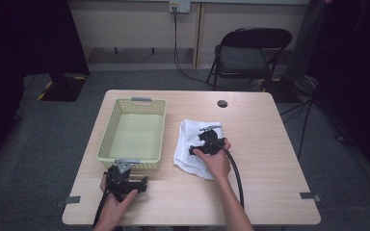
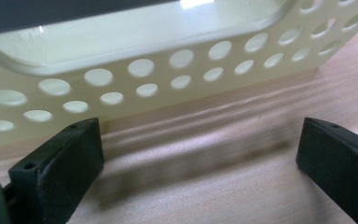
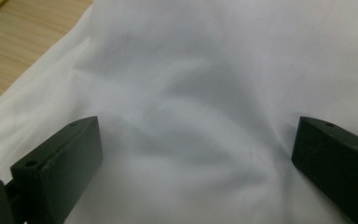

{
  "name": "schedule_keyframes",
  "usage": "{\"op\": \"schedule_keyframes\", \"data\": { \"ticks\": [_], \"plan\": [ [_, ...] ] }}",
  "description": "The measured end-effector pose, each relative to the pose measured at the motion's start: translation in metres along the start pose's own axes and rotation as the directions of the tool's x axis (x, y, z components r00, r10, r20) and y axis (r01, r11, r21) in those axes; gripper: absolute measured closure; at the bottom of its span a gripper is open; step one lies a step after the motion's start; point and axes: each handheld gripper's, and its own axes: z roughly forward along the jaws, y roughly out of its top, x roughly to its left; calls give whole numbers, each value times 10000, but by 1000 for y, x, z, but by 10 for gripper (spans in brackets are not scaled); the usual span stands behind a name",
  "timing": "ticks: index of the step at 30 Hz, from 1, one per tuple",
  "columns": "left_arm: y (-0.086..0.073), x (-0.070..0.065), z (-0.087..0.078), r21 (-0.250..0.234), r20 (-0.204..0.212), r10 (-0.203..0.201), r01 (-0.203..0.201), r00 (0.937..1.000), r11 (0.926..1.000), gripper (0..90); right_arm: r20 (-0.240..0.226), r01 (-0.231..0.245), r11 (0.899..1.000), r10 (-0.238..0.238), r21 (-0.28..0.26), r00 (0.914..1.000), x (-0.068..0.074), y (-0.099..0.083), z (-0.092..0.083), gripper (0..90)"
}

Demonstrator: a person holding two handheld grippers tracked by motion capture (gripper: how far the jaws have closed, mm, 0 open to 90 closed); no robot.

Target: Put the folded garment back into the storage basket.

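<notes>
**Cloth handling and gripper state**

The white cloth (image 1: 192, 144) lies crumpled at frame centre on the table (image 1: 270, 183), right of the basket (image 1: 107, 139). It is judged light, soft and limp; pinch a raised fold. The right gripper (image 3: 196, 154) hangs over it, jaws spread wide, holding nothing. The left gripper (image 2: 200, 154), lower left, is likewise wide apart and empty, facing the basket wall.

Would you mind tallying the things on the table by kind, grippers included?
Baskets: 1, pale yellow basket
Cloths: 1, white cloth
Grippers: 2, left gripper and right gripper, both with jaws apart
Total: 4
</notes>
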Motion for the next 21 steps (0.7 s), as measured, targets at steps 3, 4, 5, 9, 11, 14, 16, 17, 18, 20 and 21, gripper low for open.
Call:
{"op": "schedule_keyframes", "data": {
  "ticks": [3,4,5,9,11,14,16,17,18,20,21],
  "plan": [
    [0,0,0,3,0,0,0,10000,10000,0,-54,5,10000,-5,-2,10000,0,-1,0,14],
    [0,0,0,-5,2,2,-2,10000,10000,0,-67,-8,10000,8,31,10000,0,-1,0,20],
    [0,0,0,1,0,-3,3,10000,10000,0,-56,-6,9999,6,116,10000,0,0,-1,30],
    [0,0,0,1,0,10,-10,10000,10000,0,-63,-40,9989,43,475,10000,0,5,-2,84],
    [0,0,0,0,0,11,-11,10000,10000,0,-89,0,9986,5,536,10000,0,6,-3,111],
    [0,0,0,-1,1,2,-2,10000,10000,0,-117,13,9982,-6,607,9999,0,7,-6,190],
    [0,0,0,1,0,11,-11,10000,10000,0,-159,40,9983,-30,589,9999,-1,6,-7,237],
    [0,0,0,2,1,11,-11,10000,10000,0,-151,54,9983,-45,574,9999,-2,6,-8,272],
    [0,0,0,1,1,11,-11,10000,10000,0,-131,26,9985,-19,549,9999,-3,6,-9,319],
    [0,0,0,0,1,12,-12,10000,10000,0,-134,-2,9988,8,480,9999,-6,6,-11,382],
    [0,0,0,1,1,11,-11,10000,10000,0,-137,-18,9989,24,461,9999,-7,5,-11,398]
  ]
}}
